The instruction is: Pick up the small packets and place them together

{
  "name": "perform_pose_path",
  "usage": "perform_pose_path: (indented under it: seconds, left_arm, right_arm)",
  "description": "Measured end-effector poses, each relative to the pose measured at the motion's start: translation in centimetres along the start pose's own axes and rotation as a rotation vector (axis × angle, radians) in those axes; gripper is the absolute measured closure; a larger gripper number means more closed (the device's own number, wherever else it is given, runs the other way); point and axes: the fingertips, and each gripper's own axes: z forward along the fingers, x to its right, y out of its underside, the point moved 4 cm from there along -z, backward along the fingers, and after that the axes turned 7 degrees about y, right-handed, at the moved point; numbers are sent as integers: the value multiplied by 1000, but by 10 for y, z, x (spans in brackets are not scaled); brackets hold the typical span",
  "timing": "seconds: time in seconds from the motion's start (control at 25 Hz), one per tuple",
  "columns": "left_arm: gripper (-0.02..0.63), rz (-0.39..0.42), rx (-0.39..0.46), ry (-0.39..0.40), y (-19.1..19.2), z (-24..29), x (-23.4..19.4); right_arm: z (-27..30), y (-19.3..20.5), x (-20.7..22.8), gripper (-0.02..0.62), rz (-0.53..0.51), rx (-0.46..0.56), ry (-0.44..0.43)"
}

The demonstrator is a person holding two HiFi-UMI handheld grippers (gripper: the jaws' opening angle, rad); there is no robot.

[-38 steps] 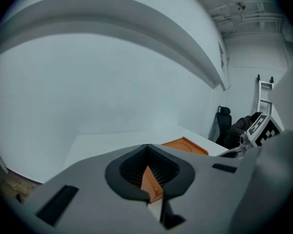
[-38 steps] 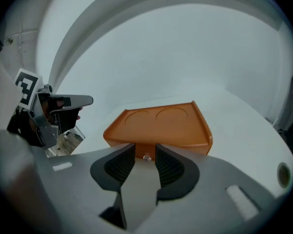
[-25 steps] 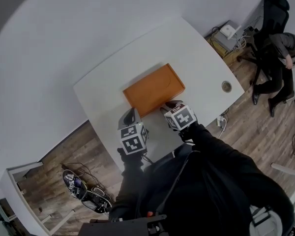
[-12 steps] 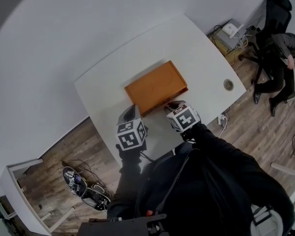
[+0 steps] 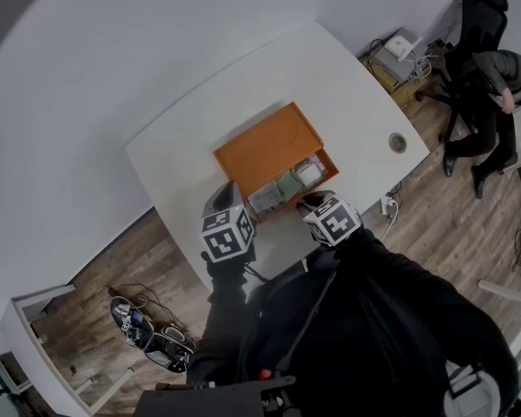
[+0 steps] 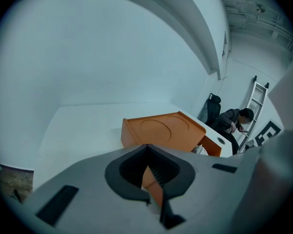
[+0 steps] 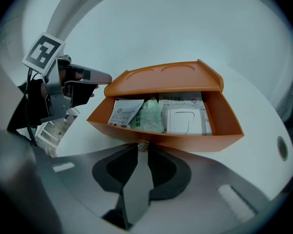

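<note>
Right gripper view: white, green packets (image 7: 151, 115) inside orange drawer (image 7: 185, 143).

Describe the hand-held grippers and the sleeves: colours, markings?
The left hand-held gripper and right hand-held gripper match: grey bodies, black ribbed pads, each carrying a white cube with black square markers. The person wears black long sleeves.
</note>
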Motion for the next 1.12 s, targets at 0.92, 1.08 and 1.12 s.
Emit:
perform_pose_path:
  seconds: [0.92,1.08,1.12]
  left_arm:
    - [607,-8,1,-16,-1,1,2]
    - [607,-18,1,-1,1,-3,3]
    - [607,-23,5,0,1,-5,5]
  right_arm:
    - [-20,38,-3,529,2,-41,-39]
    - [-23,40,0,514,56,-31,-61]
    - [-26,39,3,503,73,-26,-71]
